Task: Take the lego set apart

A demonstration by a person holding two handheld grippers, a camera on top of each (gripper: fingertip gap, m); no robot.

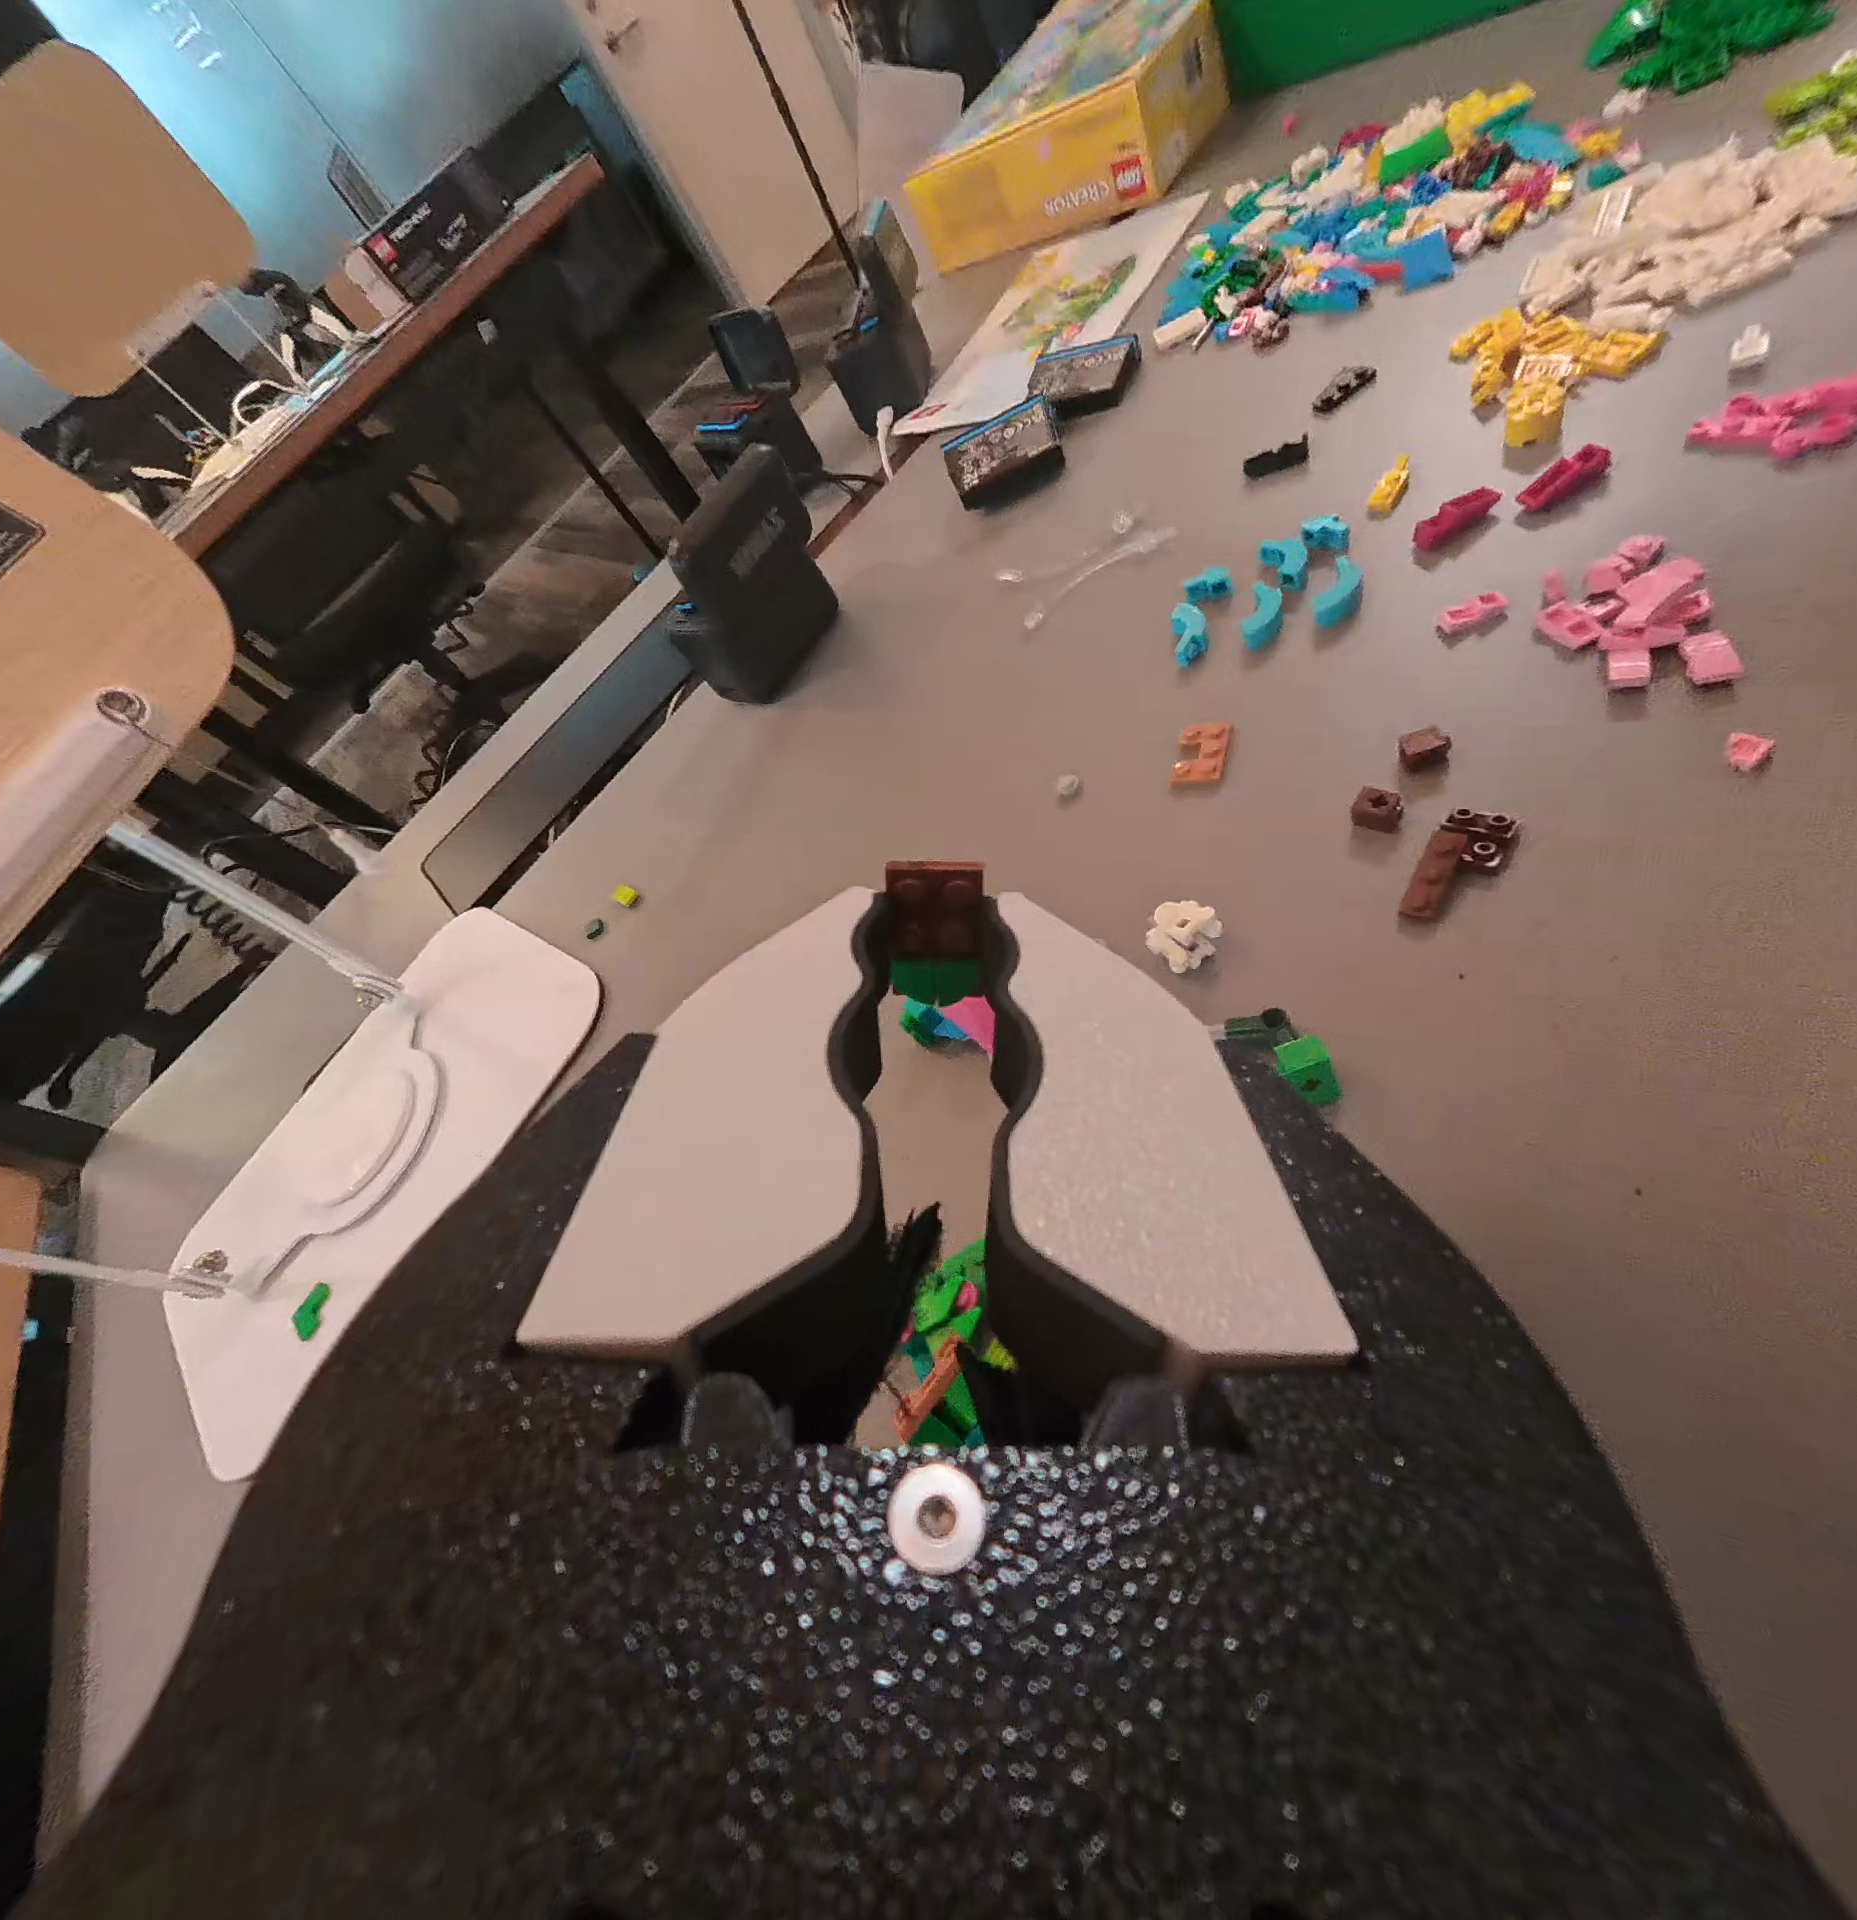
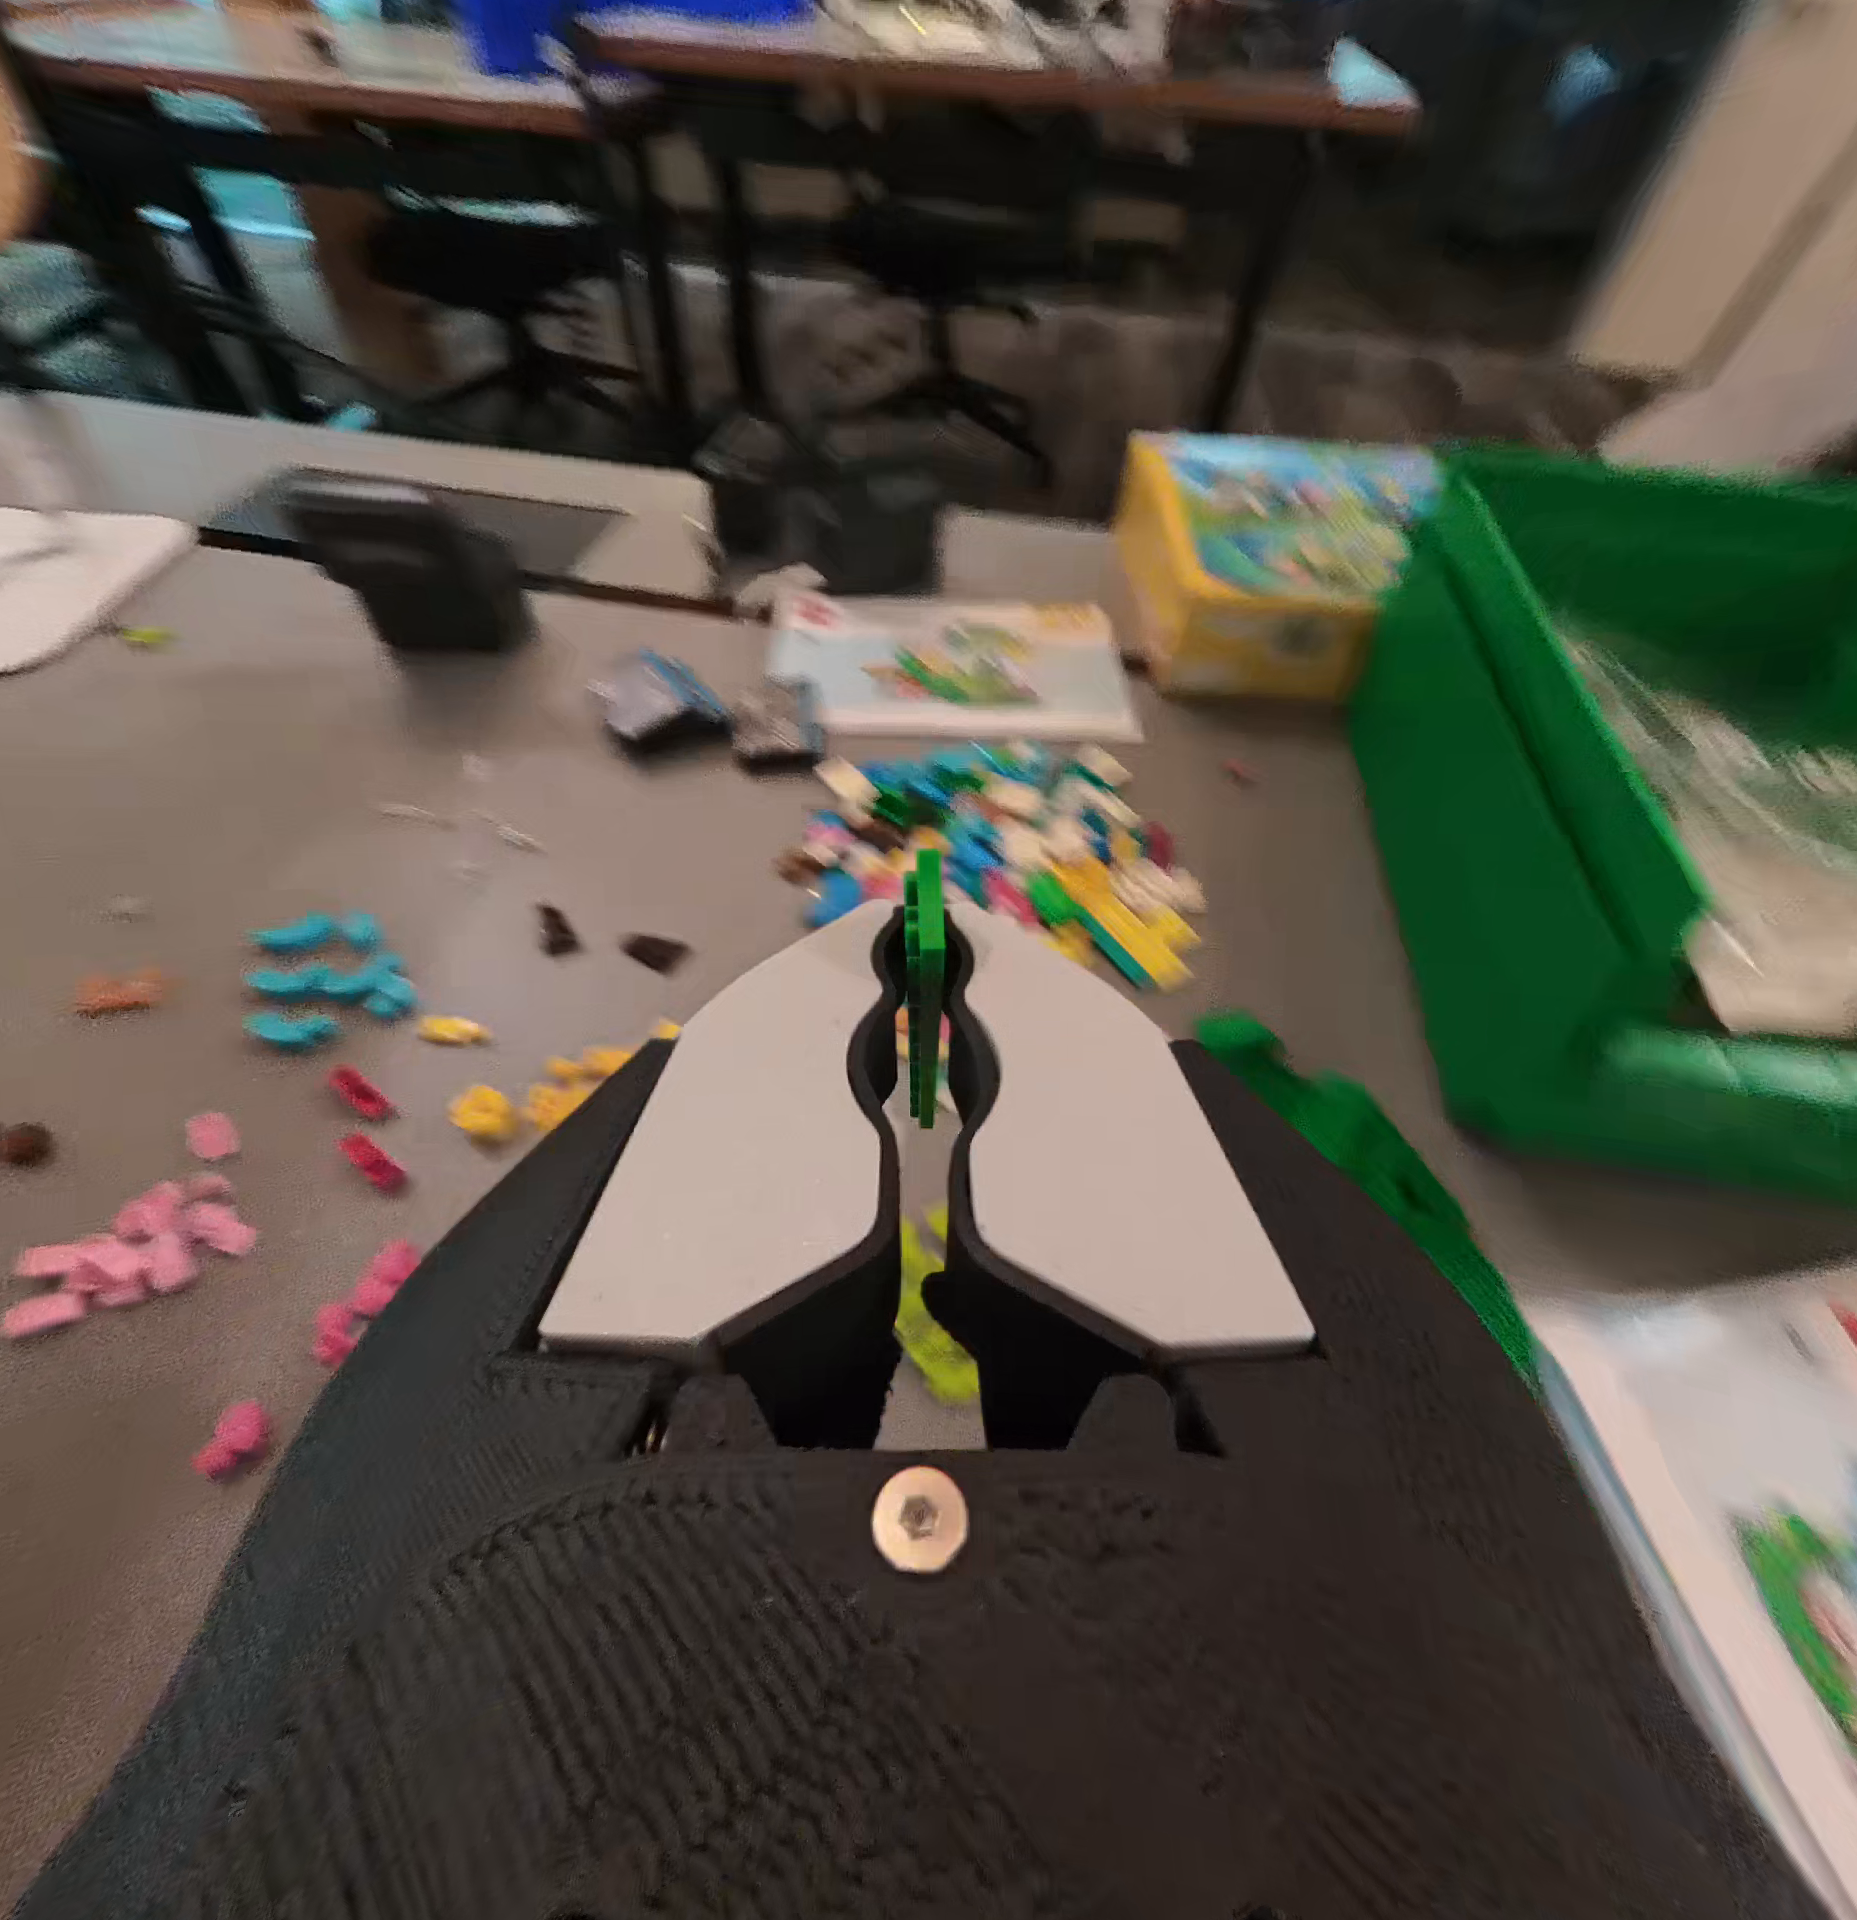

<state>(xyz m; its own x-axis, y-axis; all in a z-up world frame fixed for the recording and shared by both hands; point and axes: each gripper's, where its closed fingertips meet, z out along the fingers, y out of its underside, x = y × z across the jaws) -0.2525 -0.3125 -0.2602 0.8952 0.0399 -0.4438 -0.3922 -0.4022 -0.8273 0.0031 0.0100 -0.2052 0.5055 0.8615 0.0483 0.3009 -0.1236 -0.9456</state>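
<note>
My left gripper (image 1: 936, 914) is shut on a small Lego stack (image 1: 935, 907): a brown studded plate on top with green pieces under it. It holds the stack above the grey table (image 1: 1526, 1195). More green, pink and blue pieces show through the gap between the jaws. My right gripper (image 2: 926, 940) is shut on a thin green plate (image 2: 925, 987), held on edge and sticking out past the fingertips. The right wrist view is blurred by motion.
Sorted loose bricks lie on the table: blue (image 1: 1267, 592), pink (image 1: 1641, 618), brown (image 1: 1449, 836), yellow (image 1: 1537, 364), white (image 1: 1682, 239). A yellow Lego box (image 1: 1069, 156), instruction booklet (image 1: 1069, 301), black battery boxes (image 1: 752, 582), green bin (image 2: 1630, 810), white lamp base (image 1: 384, 1143). The gap from one gripper's tips to the other's is roughly 45 cm.
</note>
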